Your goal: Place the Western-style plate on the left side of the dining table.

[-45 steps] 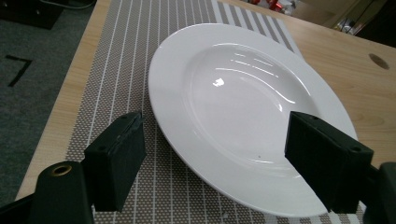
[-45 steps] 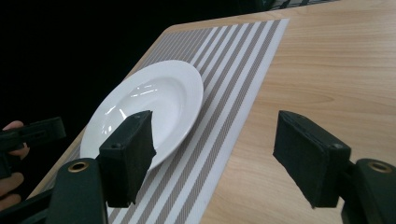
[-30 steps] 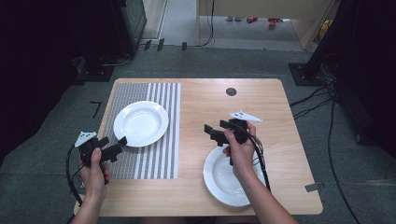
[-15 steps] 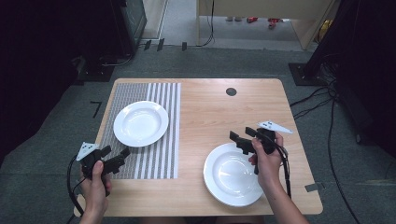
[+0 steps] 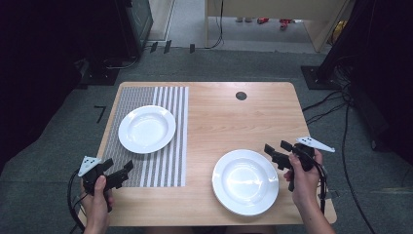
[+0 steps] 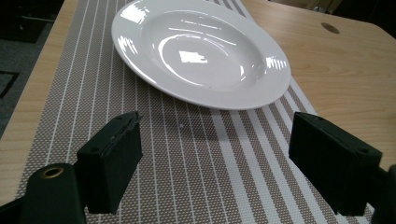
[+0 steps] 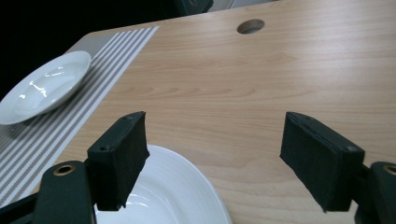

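Note:
One white plate [image 5: 146, 128] lies on the striped placemat [image 5: 160, 168] at the left of the wooden table. A second white plate [image 5: 245, 181] rests on bare wood at the near right. My left gripper [image 5: 119, 165] hovers over the mat's near left corner, open and holding nothing, pointing at the first plate [image 6: 201, 51] across the mat [image 6: 187, 154]. My right gripper [image 5: 276, 147] stands just right of the second plate, open, with nothing between its jaws. In the right gripper view that plate's rim [image 7: 173, 196] sits under the left jaw, and the far plate [image 7: 44, 86] shows at the left.
A round cable hole [image 5: 241, 95] pierces the table near its far edge. Bare wood [image 5: 229, 122] spreads between the two plates. Cables trail on the floor right of the table [image 5: 336, 105]. Dark furniture stands at the far left [image 5: 122, 29].
My right gripper has swung right and toward the near edge, from above the second plate to beside its right rim. The left gripper drew back a little toward the near left corner.

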Tool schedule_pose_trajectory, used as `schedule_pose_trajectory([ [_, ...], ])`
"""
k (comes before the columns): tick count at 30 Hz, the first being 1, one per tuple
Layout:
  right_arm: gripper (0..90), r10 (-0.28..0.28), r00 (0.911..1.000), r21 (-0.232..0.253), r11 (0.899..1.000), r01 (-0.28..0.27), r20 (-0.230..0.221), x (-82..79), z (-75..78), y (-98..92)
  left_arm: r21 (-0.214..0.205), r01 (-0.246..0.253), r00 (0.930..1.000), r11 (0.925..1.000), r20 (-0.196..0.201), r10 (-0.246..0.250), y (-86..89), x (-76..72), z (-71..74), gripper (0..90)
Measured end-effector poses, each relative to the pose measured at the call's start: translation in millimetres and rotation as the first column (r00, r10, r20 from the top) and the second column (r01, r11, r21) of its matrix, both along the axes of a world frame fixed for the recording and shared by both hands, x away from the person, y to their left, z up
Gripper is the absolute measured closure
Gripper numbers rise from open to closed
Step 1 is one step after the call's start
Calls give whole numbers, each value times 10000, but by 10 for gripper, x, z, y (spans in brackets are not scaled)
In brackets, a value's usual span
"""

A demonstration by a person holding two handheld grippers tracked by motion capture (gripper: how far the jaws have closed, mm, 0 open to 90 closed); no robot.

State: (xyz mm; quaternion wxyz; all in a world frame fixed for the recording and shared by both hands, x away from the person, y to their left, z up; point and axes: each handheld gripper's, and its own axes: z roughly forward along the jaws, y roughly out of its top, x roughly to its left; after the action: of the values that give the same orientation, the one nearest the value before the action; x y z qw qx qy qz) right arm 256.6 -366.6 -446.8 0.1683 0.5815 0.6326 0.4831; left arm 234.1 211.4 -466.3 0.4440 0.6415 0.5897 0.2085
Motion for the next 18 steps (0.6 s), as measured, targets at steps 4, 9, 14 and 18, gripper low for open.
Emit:
schedule_pose_trajectory([
  [4,231,-275,9996,24,9996,275,-103,-72,-71,-147,69,-146,9999,9999,-87,147,49,-33,-56,173],
  [9,231,-569,9981,-86,9984,567,-227,-162,-178,-316,283,-288,9993,9992,-239,295,105,-58,-149,166],
  [14,230,-822,9959,-225,9964,814,-386,-252,-254,-494,281,-412,9986,9988,-308,421,180,-86,-210,156],
  [18,230,-1018,9932,-433,9941,994,-558,-324,-332,-618,469,-495,9980,9977,-374,513,224,-120,-264,155],
])
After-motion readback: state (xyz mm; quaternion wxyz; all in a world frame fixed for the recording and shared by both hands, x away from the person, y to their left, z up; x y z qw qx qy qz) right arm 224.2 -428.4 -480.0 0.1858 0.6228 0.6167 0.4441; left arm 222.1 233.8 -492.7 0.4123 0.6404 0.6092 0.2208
